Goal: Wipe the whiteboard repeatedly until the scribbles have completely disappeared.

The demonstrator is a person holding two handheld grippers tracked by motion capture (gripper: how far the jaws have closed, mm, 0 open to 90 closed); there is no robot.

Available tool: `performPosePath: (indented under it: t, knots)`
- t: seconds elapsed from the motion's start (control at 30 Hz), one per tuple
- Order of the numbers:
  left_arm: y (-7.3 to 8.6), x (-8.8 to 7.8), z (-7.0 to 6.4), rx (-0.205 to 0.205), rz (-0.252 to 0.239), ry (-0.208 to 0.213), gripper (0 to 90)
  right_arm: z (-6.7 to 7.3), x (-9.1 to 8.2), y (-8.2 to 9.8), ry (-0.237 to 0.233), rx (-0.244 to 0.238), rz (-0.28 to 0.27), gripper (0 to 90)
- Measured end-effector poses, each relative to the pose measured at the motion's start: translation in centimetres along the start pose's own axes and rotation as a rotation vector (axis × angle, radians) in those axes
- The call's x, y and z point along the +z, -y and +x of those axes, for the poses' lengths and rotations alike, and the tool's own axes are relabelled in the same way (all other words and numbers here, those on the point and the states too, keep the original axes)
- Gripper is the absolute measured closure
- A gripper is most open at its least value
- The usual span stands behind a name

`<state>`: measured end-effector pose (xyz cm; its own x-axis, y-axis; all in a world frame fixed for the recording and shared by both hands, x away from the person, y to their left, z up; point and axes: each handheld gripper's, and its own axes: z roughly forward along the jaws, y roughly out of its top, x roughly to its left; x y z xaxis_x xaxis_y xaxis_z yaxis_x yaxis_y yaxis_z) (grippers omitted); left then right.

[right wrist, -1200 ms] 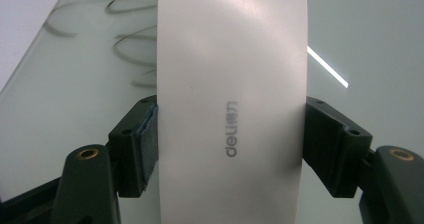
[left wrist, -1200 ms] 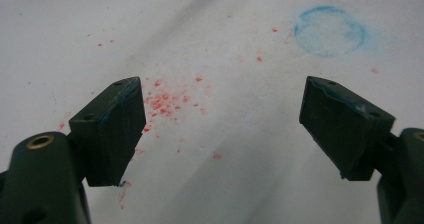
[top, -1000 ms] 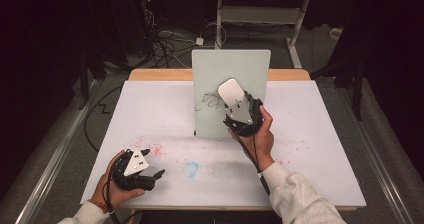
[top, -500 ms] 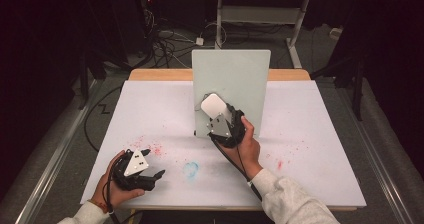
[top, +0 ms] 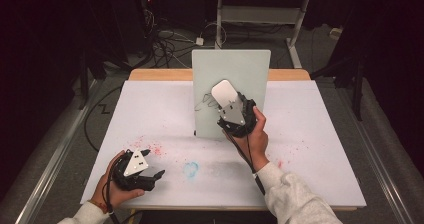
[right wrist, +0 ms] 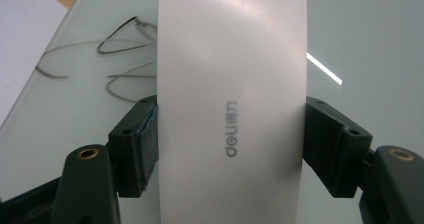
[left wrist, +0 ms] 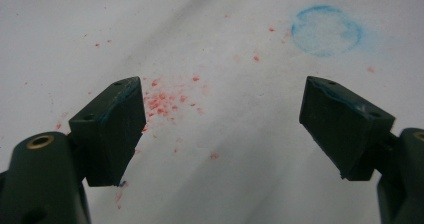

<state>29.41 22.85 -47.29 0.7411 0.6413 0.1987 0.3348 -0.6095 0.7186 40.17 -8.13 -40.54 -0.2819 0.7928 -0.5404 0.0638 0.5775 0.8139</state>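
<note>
Left gripper (top: 150, 176) unchanged at the table's (top: 320, 149) near left edge, jaws spread wide over red specks (left wrist: 167, 101), nothing between them; one blue ring stain (left wrist: 326, 30) beyond. Right gripper (top: 227, 101), clamped on one white deli-branded eraser (right wrist: 230, 99), has shifted rightward and up on the one grey-green board (top: 250, 69) since half a second ago. Pencil scribbles (right wrist: 117, 59) lie left of the eraser.

Red specks (top: 152, 148) (blue ring (top: 190, 169) nearby)
</note>
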Motion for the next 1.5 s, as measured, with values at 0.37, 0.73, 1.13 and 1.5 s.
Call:
performPosePath:
  t: [0.37,0.73,1.13,1.5]
  knots:
    - [0.0,-0.1,0.0,-0.002,-0.005,0.0,17.9,5.2,0.4,0.2,-0.091,-0.14,0.027,31.2]
    - [0.0,-0.1,0.0,-0.004,-0.008,0.002,17.9,3.9,0.4,-0.7,-0.067,-0.096,0.014,31.2]
    - [0.0,-0.1,0.0,-0.006,-0.009,0.003,17.9,5.9,0.6,-0.7,-0.083,-0.155,0.031,31.1]
    - [0.1,-0.2,0.0,-0.006,-0.011,0.0,17.9,9.1,0.5,0.7,-0.127,-0.265,0.061,31.2]
